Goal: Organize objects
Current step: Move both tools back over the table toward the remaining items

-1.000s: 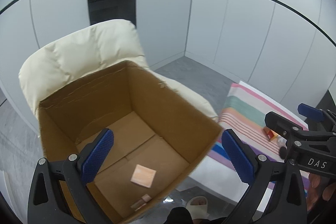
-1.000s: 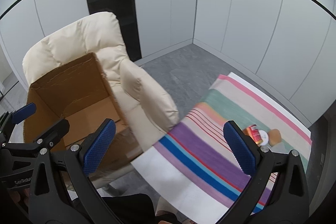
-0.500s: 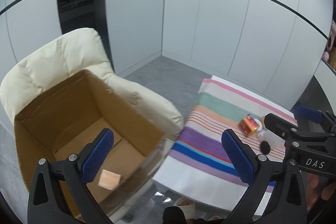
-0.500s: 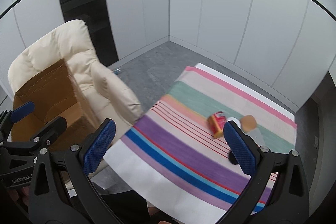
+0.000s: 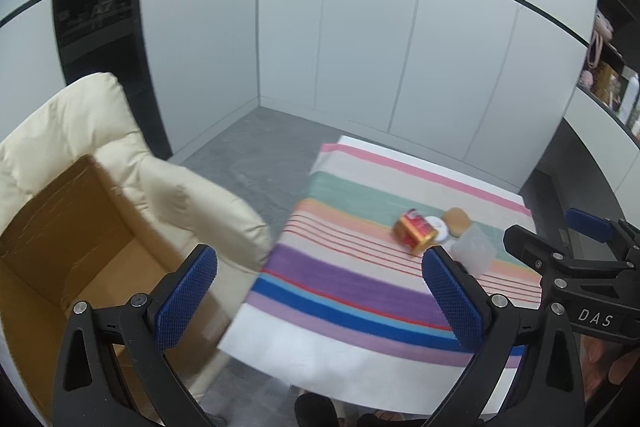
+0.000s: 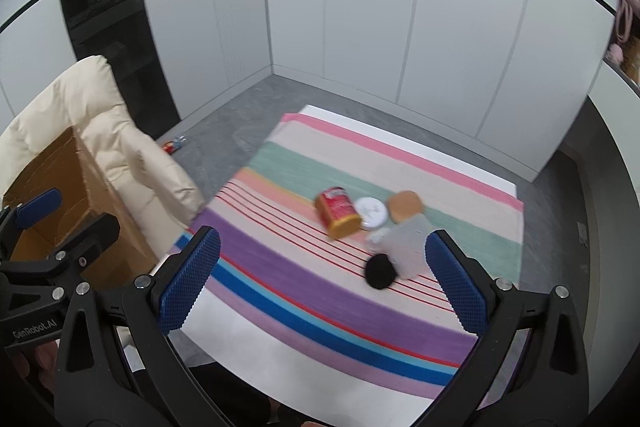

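Currently: both your tools, left [image 5: 318,293] and right [image 6: 320,277], released, empty; next fetch red can [image 6: 337,207] from striped surface [image 6: 304,291] for cardboard box [image 5: 60,235].

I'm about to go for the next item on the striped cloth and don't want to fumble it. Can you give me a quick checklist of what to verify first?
1. Right gripper open and empty: ok.
2. Left gripper open and empty: ok.
3. Items in view on the striped cloth: ok; red can, white lid, clear container and black disc.
4. Red can clear of neighbours: not ok, it lies on its side against the white lid.
5. Cardboard box open on the cream chair: ok.
6. Sharp view: not ok, motion blur.
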`<state>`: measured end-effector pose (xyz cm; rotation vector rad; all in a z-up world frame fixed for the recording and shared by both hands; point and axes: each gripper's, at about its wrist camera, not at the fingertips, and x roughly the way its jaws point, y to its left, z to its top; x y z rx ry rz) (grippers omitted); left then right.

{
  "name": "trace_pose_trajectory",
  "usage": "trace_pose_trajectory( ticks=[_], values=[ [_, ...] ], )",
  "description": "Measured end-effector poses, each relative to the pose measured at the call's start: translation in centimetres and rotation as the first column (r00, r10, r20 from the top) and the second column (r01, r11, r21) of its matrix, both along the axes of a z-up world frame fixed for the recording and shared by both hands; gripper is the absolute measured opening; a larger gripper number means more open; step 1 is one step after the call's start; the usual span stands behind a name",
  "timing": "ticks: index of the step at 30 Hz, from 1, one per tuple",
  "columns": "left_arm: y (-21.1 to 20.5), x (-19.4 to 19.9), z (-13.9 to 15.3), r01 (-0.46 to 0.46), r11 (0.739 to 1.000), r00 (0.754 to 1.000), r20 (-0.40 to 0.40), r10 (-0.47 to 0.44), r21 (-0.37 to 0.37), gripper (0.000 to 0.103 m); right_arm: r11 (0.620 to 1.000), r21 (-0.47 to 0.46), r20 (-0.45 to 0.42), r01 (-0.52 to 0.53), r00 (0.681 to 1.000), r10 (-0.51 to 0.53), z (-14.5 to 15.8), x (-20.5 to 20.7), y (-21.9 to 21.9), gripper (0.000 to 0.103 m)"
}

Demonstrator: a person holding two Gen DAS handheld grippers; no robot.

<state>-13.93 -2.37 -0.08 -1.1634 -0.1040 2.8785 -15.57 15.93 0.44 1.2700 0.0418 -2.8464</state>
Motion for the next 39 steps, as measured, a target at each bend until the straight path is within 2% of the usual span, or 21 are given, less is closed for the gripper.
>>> trace_pose_trajectory(
  ticks=[10,24,30,34,39],
  values=[
    [6.3,-0.9,-0.2,0.107,0.994,0.994,0.004,-0.107,0.003,0.102,0.996,0.007,0.015,0.093,0.996,-0.093,-0.7,1.9,6.1,0.103],
    [11.9,-2.0,-1.5,0.205,0.979,0.978,0.045,-0.204,-0.018,0.100,0.981,0.050,0.072,0.189,0.979,-0.192,-3.5,3.7,12.0,0.103],
    [14.4,-3.4,-4.0,0.240,0.970,0.966,0.107,-0.235,-0.040,0.100,0.976,0.032,0.113,0.215,0.969,-0.218,-6.1,3.6,15.1,0.103],
    [16.7,-4.7,-6.7,0.276,0.958,0.953,0.151,-0.263,-0.073,0.100,0.974,0.023,0.150,0.224,0.963,-0.225,-8.5,3.1,16.7,0.103],
    [18.2,-6.9,-11.0,0.283,0.957,0.941,0.214,-0.264,-0.064,0.095,0.983,0.052,0.152,0.177,0.971,-0.183,-11.1,1.6,17.2,0.103]
  ],
)
